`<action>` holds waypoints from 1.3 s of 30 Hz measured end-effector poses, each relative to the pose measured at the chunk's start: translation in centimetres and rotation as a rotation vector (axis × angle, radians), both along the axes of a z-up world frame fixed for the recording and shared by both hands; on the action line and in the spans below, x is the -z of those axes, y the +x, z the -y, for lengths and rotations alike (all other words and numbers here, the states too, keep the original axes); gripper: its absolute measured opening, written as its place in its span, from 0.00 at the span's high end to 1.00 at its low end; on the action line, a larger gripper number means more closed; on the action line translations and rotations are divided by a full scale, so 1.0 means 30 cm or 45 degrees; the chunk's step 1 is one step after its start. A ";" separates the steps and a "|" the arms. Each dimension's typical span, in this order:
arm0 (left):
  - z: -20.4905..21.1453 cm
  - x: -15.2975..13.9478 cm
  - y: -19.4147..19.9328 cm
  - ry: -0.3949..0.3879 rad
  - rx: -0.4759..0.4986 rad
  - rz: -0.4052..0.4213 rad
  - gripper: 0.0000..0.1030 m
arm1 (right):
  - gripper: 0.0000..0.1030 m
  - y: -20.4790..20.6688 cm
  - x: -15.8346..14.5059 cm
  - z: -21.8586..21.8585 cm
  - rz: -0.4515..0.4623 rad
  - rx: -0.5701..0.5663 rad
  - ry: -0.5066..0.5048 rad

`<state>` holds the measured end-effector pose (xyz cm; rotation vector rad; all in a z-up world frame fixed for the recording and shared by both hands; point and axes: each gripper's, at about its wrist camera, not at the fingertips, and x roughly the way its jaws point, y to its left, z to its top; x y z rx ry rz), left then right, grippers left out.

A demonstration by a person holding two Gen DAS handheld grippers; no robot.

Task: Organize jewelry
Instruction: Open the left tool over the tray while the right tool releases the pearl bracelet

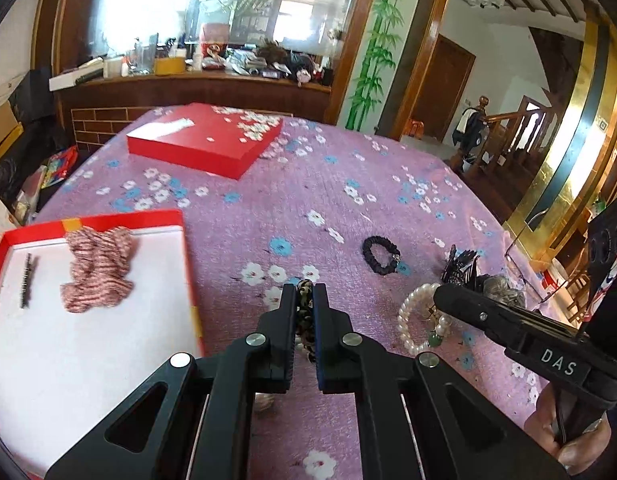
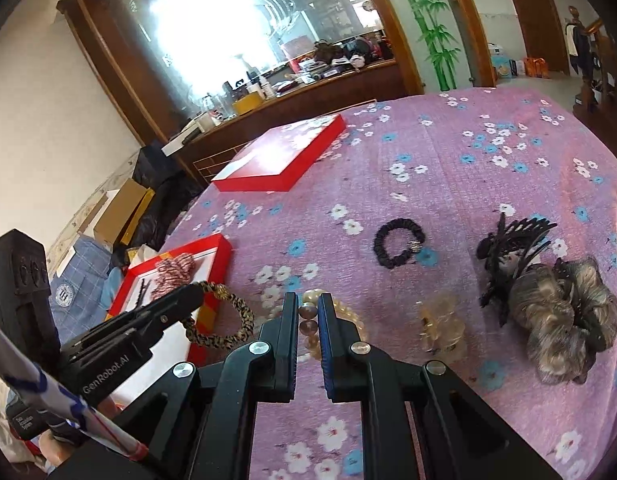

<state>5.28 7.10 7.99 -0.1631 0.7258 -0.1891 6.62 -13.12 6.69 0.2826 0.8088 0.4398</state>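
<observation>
My left gripper [image 1: 304, 292] is shut on a leopard-print hair tie [image 1: 304, 304], also seen hanging from it in the right wrist view [image 2: 228, 320], just right of the open red box [image 1: 190, 264]. In the box's white tray lie a striped pink scrunchie [image 1: 98, 268] and a dark hair pin [image 1: 27, 280]. My right gripper [image 2: 308, 304] is shut on a pearl bracelet [image 2: 308, 320], which also shows in the left wrist view [image 1: 418, 320]. A black scrunchie [image 2: 396, 248], a black claw clip [image 2: 508, 256], a grey-brown scrunchie [image 2: 560, 312] and a clear clip [image 2: 440, 324] lie on the cloth.
The table has a purple floral cloth [image 1: 348, 184]. The red box lid [image 1: 204, 140] lies at the far left. A cluttered wooden counter [image 1: 196, 76] stands behind the table. Bags and boxes [image 2: 120, 212] sit on the floor to the left.
</observation>
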 end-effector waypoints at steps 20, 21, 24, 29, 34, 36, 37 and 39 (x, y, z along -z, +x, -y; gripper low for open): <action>-0.551 -0.028 -0.163 -0.021 -0.378 0.016 0.95 | 0.89 -0.093 -0.130 -0.426 0.062 -0.304 0.048; -0.577 -0.018 -0.162 -0.030 -0.395 0.009 0.95 | 0.89 -0.090 -0.130 -0.462 0.059 -0.329 0.050; -0.637 0.015 -0.145 -0.064 -0.432 -0.035 0.95 | 0.89 -0.074 -0.115 -0.564 0.044 -0.385 0.037; -0.678 0.071 -0.106 -0.094 -0.462 -0.097 0.95 | 0.89 -0.016 -0.044 -0.691 -0.047 -0.442 0.053; -0.695 0.133 -0.081 -0.084 -0.486 -0.156 0.95 | 0.89 0.047 0.045 -0.728 -0.120 -0.413 0.015; -0.700 0.151 -0.073 -0.079 -0.492 -0.169 0.95 | 0.89 0.066 0.078 -0.719 -0.146 -0.394 -0.005; -0.704 0.158 -0.071 -0.082 -0.493 -0.172 0.95 | 0.89 0.074 0.087 -0.714 -0.152 -0.386 -0.013; -0.705 0.166 -0.068 -0.082 -0.494 -0.177 0.95 | 0.89 0.089 0.104 -0.707 -0.151 -0.366 -0.040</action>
